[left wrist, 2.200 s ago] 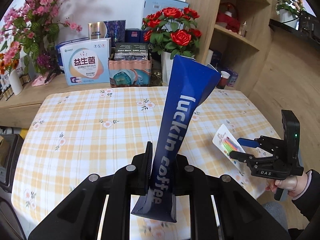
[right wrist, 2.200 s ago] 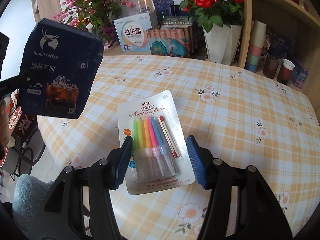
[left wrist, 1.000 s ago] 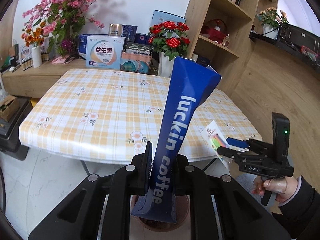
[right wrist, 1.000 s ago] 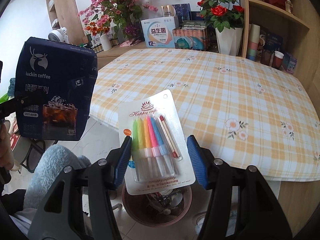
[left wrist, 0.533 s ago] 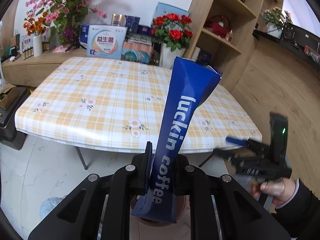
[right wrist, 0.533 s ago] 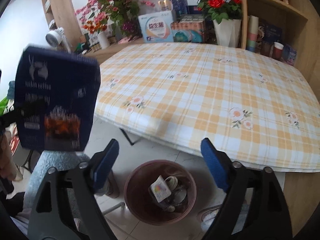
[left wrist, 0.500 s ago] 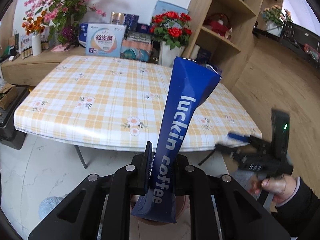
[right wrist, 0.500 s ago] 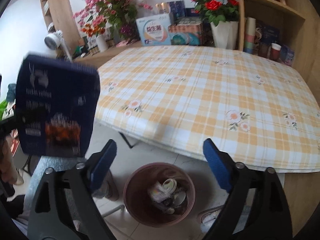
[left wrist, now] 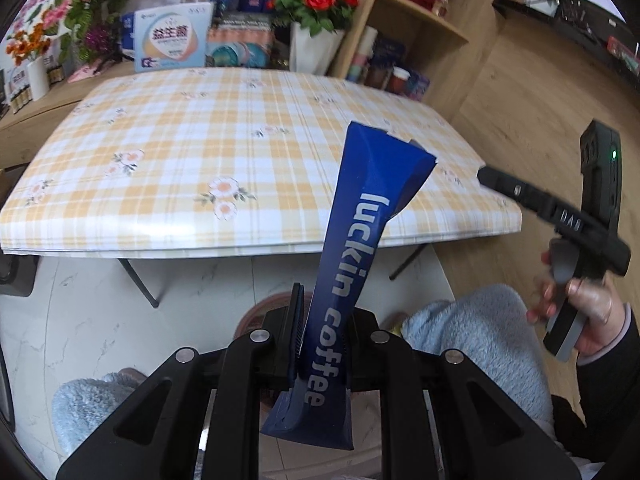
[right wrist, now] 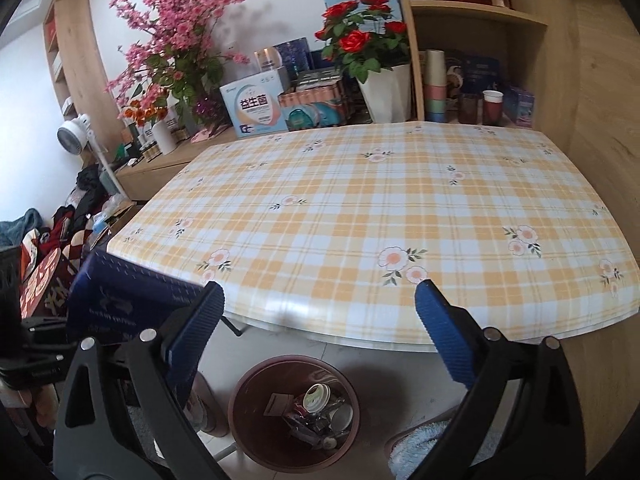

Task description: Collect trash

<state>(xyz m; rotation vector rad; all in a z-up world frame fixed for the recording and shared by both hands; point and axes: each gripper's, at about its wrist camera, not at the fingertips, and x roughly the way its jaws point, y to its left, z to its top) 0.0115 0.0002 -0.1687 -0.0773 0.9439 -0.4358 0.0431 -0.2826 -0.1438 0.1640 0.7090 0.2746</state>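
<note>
Below the near edge of the yellow checked worktop point(right wrist: 360, 220), the round brown trash bin point(right wrist: 256, 444) at lower centre awaits the flattened blue coffee carton point(left wrist: 352, 264) clenched in the left claw point(left wrist: 320, 344), which must next release it there, while the right claw point(right wrist: 316, 316) is opening with nothing between its jaws.

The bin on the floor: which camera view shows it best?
The right wrist view. There the bin shows its whole round rim and the trash inside, below the table edge. In the left wrist view only a part of its rim shows, behind the left tool and its coffee bag.
</note>
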